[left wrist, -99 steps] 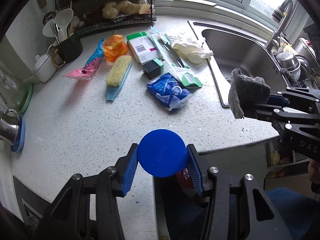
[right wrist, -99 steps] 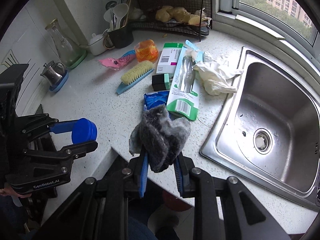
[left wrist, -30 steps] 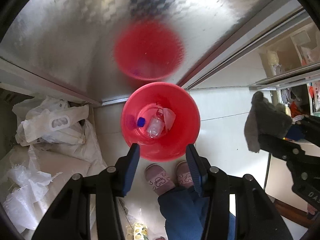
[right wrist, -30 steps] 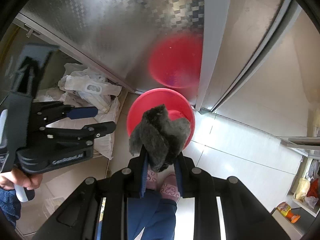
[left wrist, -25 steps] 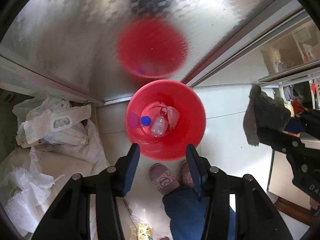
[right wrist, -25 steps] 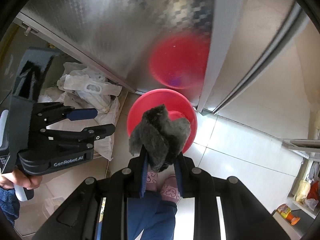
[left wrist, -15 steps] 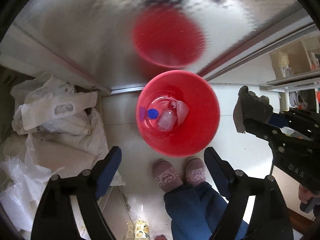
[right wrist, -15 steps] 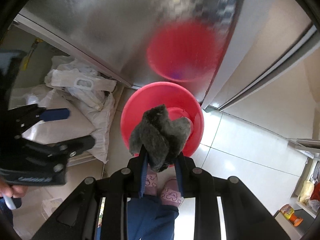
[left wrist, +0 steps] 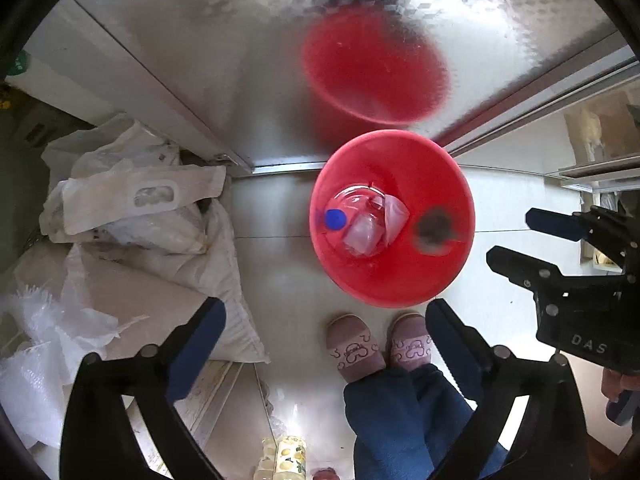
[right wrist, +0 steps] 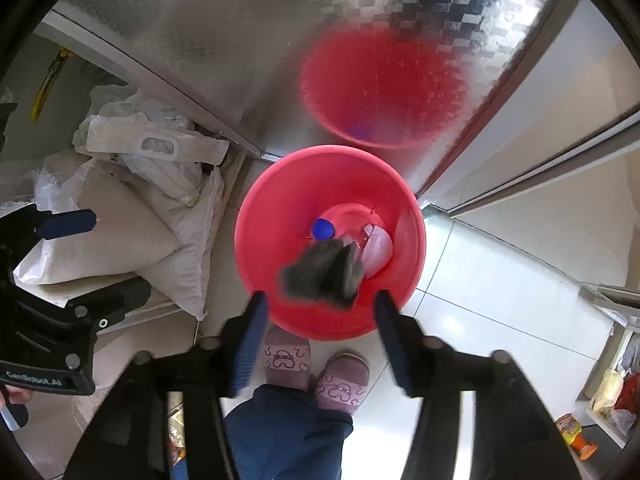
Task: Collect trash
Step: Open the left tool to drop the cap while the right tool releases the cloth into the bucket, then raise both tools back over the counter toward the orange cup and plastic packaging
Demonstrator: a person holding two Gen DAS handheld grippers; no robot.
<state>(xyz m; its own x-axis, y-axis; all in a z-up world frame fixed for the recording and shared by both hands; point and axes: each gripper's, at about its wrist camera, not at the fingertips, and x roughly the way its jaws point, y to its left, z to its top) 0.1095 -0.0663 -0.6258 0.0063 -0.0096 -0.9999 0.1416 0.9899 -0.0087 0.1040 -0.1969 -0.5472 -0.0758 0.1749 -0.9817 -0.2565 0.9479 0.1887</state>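
Observation:
A red bin (left wrist: 404,280) stands on the floor below me, also in the right wrist view (right wrist: 256,216). Inside lie a blue cap (left wrist: 335,218), a clear plastic bottle (left wrist: 360,234) and a crumpled wrapper (right wrist: 378,250). A grey rag (right wrist: 322,274) is blurred in mid-air just above the bin's near side; in the left wrist view the rag (left wrist: 434,230) shows inside the rim. My right gripper (right wrist: 318,314) is open and empty above the bin. My left gripper (left wrist: 322,330) is open and empty, to the left of the bin.
A shiny metal cabinet door (left wrist: 280,40) behind the bin reflects it. White sacks and plastic bags (left wrist: 132,216) are piled at the left. The person's slippered feet (left wrist: 376,346) stand just in front of the bin. Pale floor tiles (right wrist: 500,280) extend to the right.
My right gripper has opened and let go of the grey rag, which is dropping into the red bin. My left gripper has opened wider after the blue cap fell in.

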